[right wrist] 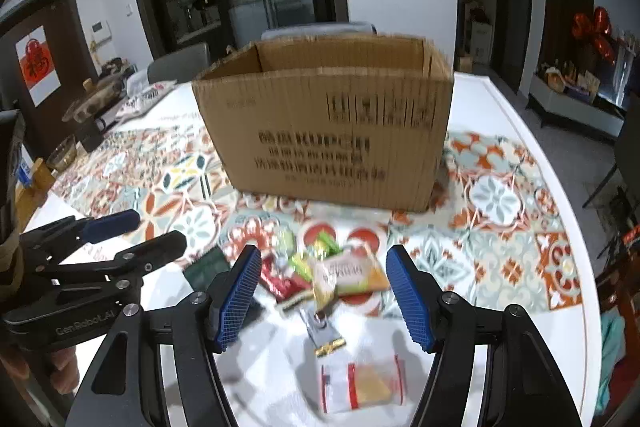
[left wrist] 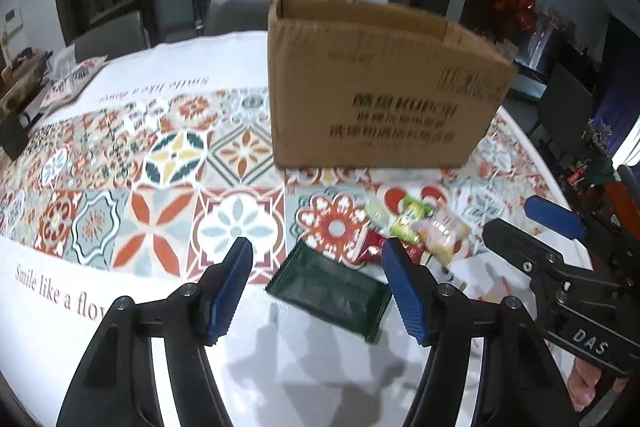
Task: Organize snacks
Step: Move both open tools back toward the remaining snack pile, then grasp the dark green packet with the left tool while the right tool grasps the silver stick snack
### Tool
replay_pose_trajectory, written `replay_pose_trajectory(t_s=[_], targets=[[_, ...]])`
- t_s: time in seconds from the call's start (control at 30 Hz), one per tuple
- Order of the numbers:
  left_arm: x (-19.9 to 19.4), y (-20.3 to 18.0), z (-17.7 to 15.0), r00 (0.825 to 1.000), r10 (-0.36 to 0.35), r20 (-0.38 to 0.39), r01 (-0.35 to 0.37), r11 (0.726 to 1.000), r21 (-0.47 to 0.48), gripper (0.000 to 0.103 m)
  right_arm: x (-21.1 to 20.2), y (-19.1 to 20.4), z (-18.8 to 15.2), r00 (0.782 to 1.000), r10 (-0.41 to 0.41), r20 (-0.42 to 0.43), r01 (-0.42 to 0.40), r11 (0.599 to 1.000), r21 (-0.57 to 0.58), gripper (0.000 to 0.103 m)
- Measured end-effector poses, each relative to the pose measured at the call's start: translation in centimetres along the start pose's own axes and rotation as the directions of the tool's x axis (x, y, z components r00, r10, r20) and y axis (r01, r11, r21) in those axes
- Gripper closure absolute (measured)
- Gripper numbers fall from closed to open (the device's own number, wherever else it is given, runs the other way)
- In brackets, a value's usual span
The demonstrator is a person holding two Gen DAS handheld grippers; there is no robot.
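Blue-padded left claw [left wrist: 316,291] hangs wide over a green packet [left wrist: 332,291], gripping nothing. Right claw [right wrist: 322,293], equally wide and empty, hangs above the snacks [right wrist: 340,275] heaped on the table [right wrist: 500,115]. Beyond them stands an open cardboard box [right wrist: 324,123]; chairs [right wrist: 180,65] behind.

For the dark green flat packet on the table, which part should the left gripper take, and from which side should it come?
Probably best to grip the dark green packet across its near crimped edge, coming from above and from the near side. It lies flat on the tablecloth, apart from the snack pile, and already sits between the open left gripper fingers.
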State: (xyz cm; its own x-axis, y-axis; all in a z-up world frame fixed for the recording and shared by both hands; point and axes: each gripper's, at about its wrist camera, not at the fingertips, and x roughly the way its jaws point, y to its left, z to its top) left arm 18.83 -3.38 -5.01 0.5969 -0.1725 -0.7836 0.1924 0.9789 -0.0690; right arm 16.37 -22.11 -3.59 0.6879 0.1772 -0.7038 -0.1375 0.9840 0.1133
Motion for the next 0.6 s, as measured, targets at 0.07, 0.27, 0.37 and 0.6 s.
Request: replay_pose_trajectory(t_s=[0.07,0.27,0.37,0.6], targets=[[0.7,-0.1,-0.5,1.0,0.01,-0.022,-0.01,1.0,-0.003,0.037,0.5,-0.2,-0.6,1.0,0.006,-0.025,-0.006,1.0,0.005,0.037],[2.7,-0.1,-1.4,0.997,0.015,-0.075,-0.017,0.999,-0.036,0.037,2.0,-0.4,-2.4,0.996,0.019,-0.092,-0.017,1.0,0.019,0.039],[3.6,-0.2,-1.5,0.996,0.028,-0.088,-0.032,0.999,-0.044,0.037,2.8,-0.6,-3.1,0.991,0.034,-0.127,-0.03,0.999,0.029,0.044],[5.0,-0.6,-1.7,0.992,0.066,-0.112,-0.073,0.995,-0.061,0.037,4.0,-0.8,-4.2,0.985,0.053,-0.164,-0.046,0.998,0.047,0.047]])
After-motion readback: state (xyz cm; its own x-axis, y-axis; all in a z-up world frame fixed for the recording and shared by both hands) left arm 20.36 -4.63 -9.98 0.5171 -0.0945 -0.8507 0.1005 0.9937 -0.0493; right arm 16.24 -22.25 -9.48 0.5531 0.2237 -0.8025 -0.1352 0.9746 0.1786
